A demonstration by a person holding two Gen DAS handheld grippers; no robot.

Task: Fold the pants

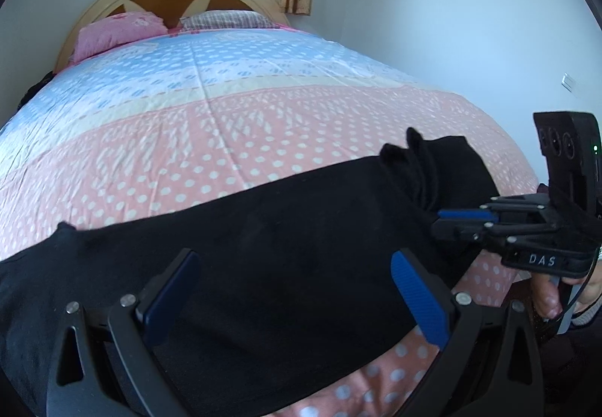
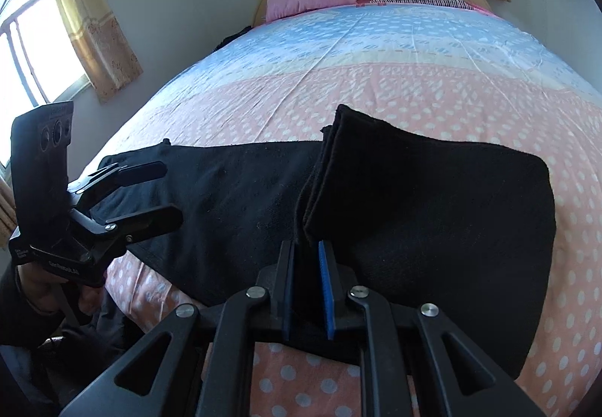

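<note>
Left wrist view: "DAS" on right hand-held gripper

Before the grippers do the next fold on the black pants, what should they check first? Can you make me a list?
1. Pants lying on the bed: ok, stretched across the near edge.
2. First fold made: ok, one end is doubled over onto the middle.
3. Left hand-held gripper ready: ok, jaws wide open above the cloth, holding nothing.
4. Right hand-held gripper let go: cannot tell, jaws stand narrow with black cloth between them; whether the pads press it is unclear.
5. Folded edge tidy: not ok, its layers bunch up at the far corner.
6. Room for folding: ok, bedspread beyond the pants is bare.
</note>
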